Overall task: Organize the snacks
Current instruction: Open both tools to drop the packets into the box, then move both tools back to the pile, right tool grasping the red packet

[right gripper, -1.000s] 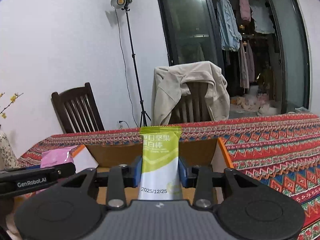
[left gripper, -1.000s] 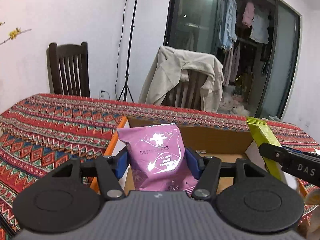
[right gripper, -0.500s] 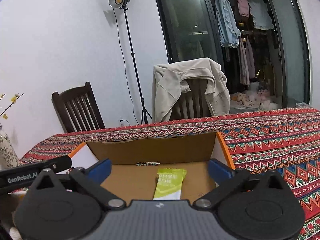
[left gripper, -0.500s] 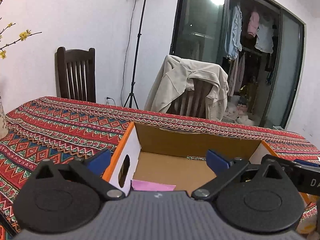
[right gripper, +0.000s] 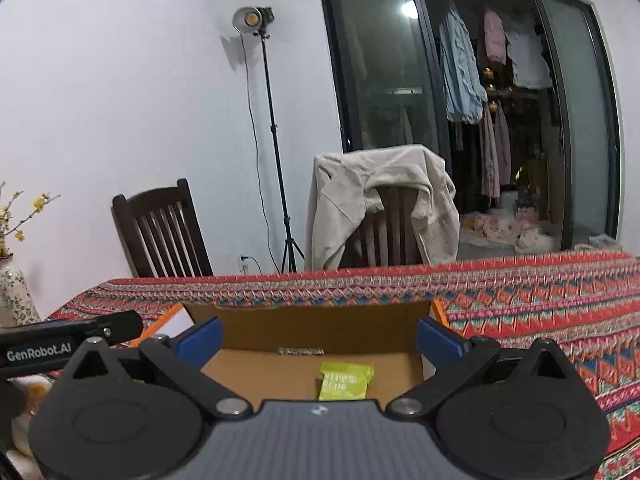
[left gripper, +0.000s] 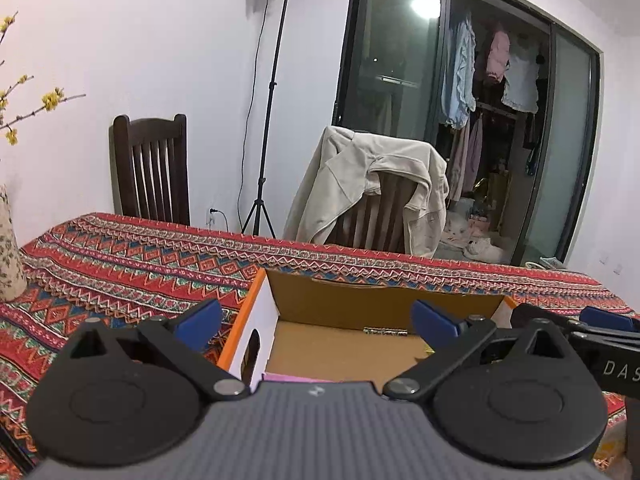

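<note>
This is a home. The worktop wears a red patterned woven cloth. At 12 o'clock a dark wooden chair carries a beige jacket; at 1 o'clock, hanging clothes behind dark-framed glass sliding doors.

Table under red patterned tablecloth, bearing directly: one open cardboard box with orange-edged flaps, one floral ceramic vase at its far left edge.
</note>
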Action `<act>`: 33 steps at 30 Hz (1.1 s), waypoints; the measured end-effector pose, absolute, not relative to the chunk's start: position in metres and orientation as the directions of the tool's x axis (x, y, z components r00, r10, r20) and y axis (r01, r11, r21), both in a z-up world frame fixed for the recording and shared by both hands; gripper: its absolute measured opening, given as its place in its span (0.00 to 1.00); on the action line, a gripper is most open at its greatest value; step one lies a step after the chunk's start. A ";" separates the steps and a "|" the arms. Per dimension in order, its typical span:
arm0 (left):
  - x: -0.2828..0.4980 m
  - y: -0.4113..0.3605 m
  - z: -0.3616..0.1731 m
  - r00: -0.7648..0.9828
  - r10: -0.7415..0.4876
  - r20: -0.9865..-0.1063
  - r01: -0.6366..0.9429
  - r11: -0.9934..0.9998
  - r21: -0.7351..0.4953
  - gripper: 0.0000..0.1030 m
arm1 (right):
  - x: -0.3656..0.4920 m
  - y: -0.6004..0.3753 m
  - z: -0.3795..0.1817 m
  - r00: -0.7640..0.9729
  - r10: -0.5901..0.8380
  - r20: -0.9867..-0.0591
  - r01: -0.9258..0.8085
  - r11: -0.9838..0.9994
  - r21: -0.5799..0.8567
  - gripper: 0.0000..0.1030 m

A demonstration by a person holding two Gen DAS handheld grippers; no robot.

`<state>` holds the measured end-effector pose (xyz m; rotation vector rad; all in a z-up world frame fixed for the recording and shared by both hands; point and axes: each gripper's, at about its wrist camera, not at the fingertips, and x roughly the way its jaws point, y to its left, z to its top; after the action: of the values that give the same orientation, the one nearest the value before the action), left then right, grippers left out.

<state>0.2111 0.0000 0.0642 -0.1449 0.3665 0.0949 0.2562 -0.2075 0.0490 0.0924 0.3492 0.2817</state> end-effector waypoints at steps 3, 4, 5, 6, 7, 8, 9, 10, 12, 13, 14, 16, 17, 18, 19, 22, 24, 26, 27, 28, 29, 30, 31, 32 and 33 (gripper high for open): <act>0.200 0.001 0.070 0.931 0.072 -0.357 -0.121 0.986 -0.117 1.00 | 0.243 -0.209 0.056 0.907 0.284 -0.310 -0.258 0.958 0.124 1.00; 0.197 0.002 0.071 0.931 0.074 -0.358 -0.123 0.986 -0.115 1.00 | 0.240 -0.210 0.058 0.908 0.283 -0.310 -0.257 0.959 0.121 1.00; 0.194 0.002 0.072 0.930 0.075 -0.361 -0.123 0.986 -0.112 1.00 | 0.236 -0.211 0.059 0.906 0.281 -0.315 -0.257 0.959 0.118 1.00; 0.190 0.003 0.073 0.930 0.075 -0.361 -0.122 0.986 -0.111 1.00 | 0.233 -0.212 0.061 0.906 0.279 -0.320 -0.255 0.960 0.115 1.00; 0.186 0.004 0.073 0.930 0.073 -0.360 -0.121 0.986 -0.111 1.00 | 0.229 -0.213 0.062 0.906 0.277 -0.321 -0.253 0.961 0.114 1.00; 0.181 0.004 0.074 0.930 0.071 -0.360 -0.119 0.986 -0.114 1.00 | 0.224 -0.215 0.063 0.906 0.277 -0.319 -0.254 0.961 0.115 1.00; 0.176 0.005 0.074 0.930 0.067 -0.362 -0.117 0.986 -0.117 1.00 | 0.220 -0.216 0.063 0.906 0.278 -0.319 -0.254 0.960 0.115 1.00; 0.172 0.006 0.074 0.930 0.064 -0.363 -0.114 0.986 -0.119 1.00 | 0.215 -0.217 0.064 0.906 0.277 -0.319 -0.254 0.960 0.113 1.00; 0.162 0.006 0.074 0.930 0.056 -0.364 -0.106 0.987 -0.119 1.00 | 0.205 -0.218 0.064 0.906 0.278 -0.317 -0.258 0.960 0.106 1.00; 0.157 0.006 0.074 0.930 0.054 -0.364 -0.103 0.988 -0.116 1.00 | 0.199 -0.219 0.064 0.906 0.280 -0.318 -0.261 0.960 0.101 1.00; 0.151 0.005 0.074 0.931 0.052 -0.362 -0.099 0.989 -0.112 1.00 | 0.194 -0.219 0.065 0.906 0.281 -0.317 -0.265 0.960 0.095 1.00; 0.142 0.006 0.074 0.932 0.047 -0.359 -0.092 0.990 -0.108 1.00 | 0.182 -0.220 0.065 0.907 0.282 -0.313 -0.269 0.959 0.083 1.00; 0.137 0.007 0.073 0.933 0.044 -0.358 -0.088 0.990 -0.107 1.00 | 0.176 -0.221 0.065 0.907 0.282 -0.311 -0.272 0.959 0.079 1.00; 0.131 0.008 0.073 0.933 0.040 -0.357 -0.083 0.991 -0.106 1.00 | 0.170 -0.222 0.066 0.907 0.285 -0.309 -0.275 0.958 0.075 1.00; 0.128 0.009 0.073 0.933 0.038 -0.357 -0.081 0.991 -0.104 1.00 | 0.164 -0.223 0.066 0.907 0.288 -0.307 -0.280 0.957 0.071 1.00; 0.113 0.013 0.069 0.932 0.038 -0.362 -0.078 0.992 -0.098 1.00 | 0.146 -0.226 0.064 0.905 0.298 -0.303 -0.295 0.954 0.058 1.00; 0.103 0.017 0.065 0.930 0.043 -0.366 -0.082 0.992 -0.091 1.00 | 0.134 -0.229 0.061 0.902 0.307 -0.303 -0.306 0.951 0.051 1.00; 0.094 0.022 0.060 0.926 0.042 -0.374 -0.080 0.993 -0.087 1.00 | 0.124 -0.232 0.057 0.896 0.319 -0.309 -0.320 0.946 0.048 1.00; 0.090 0.024 0.057 0.924 0.041 -0.379 -0.079 0.993 -0.087 1.00 | 0.119 -0.234 0.054 0.893 0.324 -0.311 -0.326 0.944 0.050 1.00; 0.085 0.026 0.054 0.922 0.040 -0.385 -0.080 0.993 -0.087 1.00 | 0.115 -0.236 0.050 0.890 0.328 -0.317 -0.330 0.943 0.051 1.00; 0.081 0.028 0.051 0.920 0.039 -0.389 -0.079 0.993 -0.087 1.00 | 0.111 -0.236 0.046 0.887 0.330 -0.323 -0.332 0.942 0.051 1.00; 0.078 0.030 0.048 0.919 0.039 -0.393 -0.079 0.993 -0.087 1.00 | 0.105 -0.238 0.042 0.884 0.331 -0.329 -0.333 0.941 0.053 1.00; 0.072 0.031 0.045 0.918 0.039 -0.396 -0.080 0.993 -0.089 1.00 | 0.100 -0.239 0.037 0.883 0.331 -0.333 -0.332 0.942 0.053 1.00; 0.068 0.032 0.041 0.917 0.039 -0.396 -0.081 0.993 -0.091 1.00 | 0.096 -0.241 0.033 0.882 0.331 -0.336 -0.333 0.941 0.053 1.00; 0.064 0.034 0.038 0.918 0.038 -0.395 -0.082 0.992 -0.095 1.00 | 0.091 -0.242 0.029 0.880 0.331 -0.342 -0.333 0.941 0.053 1.00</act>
<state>0.0638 0.0335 0.0380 -0.1101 0.4036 0.0615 0.0915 -0.2416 0.0289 -0.0075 0.3549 0.3461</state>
